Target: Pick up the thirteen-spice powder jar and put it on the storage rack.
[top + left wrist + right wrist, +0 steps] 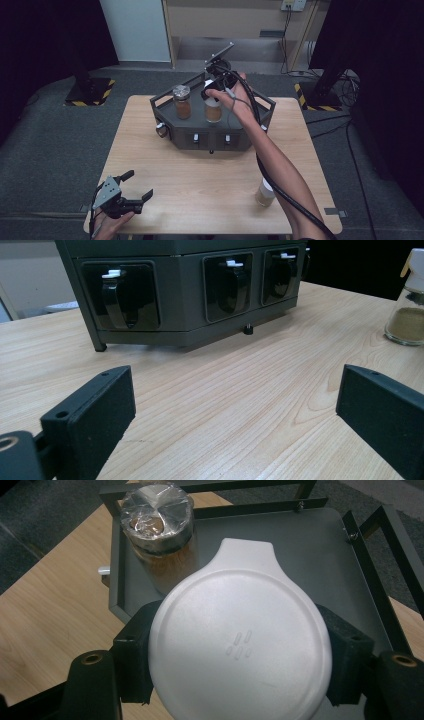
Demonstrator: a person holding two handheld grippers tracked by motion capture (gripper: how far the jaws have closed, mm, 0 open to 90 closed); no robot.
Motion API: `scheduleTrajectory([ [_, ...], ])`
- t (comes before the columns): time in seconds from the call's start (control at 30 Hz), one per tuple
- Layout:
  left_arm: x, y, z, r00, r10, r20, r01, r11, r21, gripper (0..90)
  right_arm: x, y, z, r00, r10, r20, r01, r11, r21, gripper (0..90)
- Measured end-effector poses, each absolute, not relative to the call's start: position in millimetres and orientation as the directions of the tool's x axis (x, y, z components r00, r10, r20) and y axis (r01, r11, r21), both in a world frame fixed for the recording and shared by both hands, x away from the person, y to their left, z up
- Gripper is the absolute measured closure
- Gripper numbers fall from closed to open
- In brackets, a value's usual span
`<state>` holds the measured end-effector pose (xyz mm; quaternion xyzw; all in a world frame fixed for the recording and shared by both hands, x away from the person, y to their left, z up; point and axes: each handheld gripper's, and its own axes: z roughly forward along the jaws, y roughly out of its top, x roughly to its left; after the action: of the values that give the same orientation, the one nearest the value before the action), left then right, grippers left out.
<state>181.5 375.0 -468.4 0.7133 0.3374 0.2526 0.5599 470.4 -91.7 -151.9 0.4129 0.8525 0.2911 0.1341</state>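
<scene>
A dark grey rack stands at the far middle of the wooden table. My right gripper reaches over it, shut from above on the white lid of a spice jar of brown powder. In the right gripper view both pads press the sides of that white-lidded jar. I cannot tell whether its base touches the rack floor. Left of it on the rack stands a second jar with a shiny clear lid. My left gripper rests open near the table's front left corner, nothing between its fingers.
A third jar with a white cap stands on the table at the front right, by the person's right forearm; it appears in the left gripper view. The rack's front has several dark recesses with white-tipped levers. A rail edges the rack.
</scene>
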Motion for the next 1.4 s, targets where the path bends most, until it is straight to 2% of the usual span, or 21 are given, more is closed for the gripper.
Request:
scheduleTrajectory([
  [0.73, 182, 376, -470, 0.643, 0.765, -0.023, 0.198, -0.138, 0.970, 1.2, 503, -78, -182, -0.587, 0.809, 0.014, 0.662, 0.471, 0.583, 30.9],
  [1.4, 183, 377, -470, 0.644, 0.765, -0.022, 0.199, -0.140, 0.970, 1.2, 505, -80, -189, -0.575, 0.818, 0.005, 0.657, 0.459, 0.598, 30.4],
])
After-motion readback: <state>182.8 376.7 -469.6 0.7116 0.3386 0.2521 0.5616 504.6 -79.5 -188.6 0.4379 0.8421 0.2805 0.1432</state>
